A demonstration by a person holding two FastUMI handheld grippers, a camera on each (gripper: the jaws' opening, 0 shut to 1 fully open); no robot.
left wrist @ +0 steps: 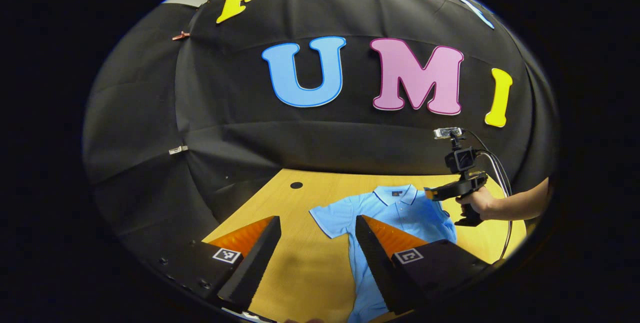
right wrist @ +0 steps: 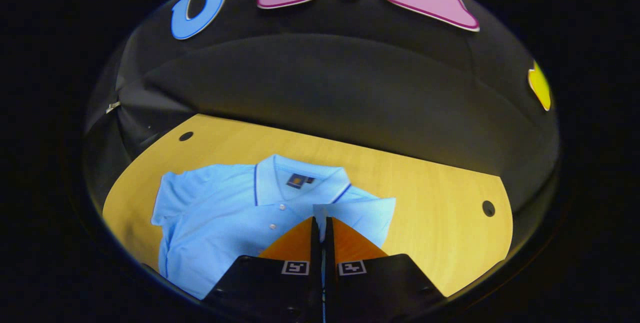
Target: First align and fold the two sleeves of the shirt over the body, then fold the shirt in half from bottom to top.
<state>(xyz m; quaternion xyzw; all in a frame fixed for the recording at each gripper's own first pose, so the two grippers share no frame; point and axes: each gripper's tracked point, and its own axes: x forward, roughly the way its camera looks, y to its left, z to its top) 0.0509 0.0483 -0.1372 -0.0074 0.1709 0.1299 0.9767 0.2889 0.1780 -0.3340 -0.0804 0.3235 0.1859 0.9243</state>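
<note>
A light blue polo shirt lies face up on the wooden table, collar toward the booth wall. My left gripper is open and hovers above the table, its fingers to either side of the shirt's near sleeve with nothing between them. Farther off, a hand holds my right gripper over the shirt's other shoulder. In the right gripper view the right gripper is shut on the edge of that sleeve, which is drawn inward toward the shirt body.
The table has round cable holes near its far corners. Black cloth walls close off the back and sides. A cable trails from the right gripper. Bare wood lies beside the shirt.
</note>
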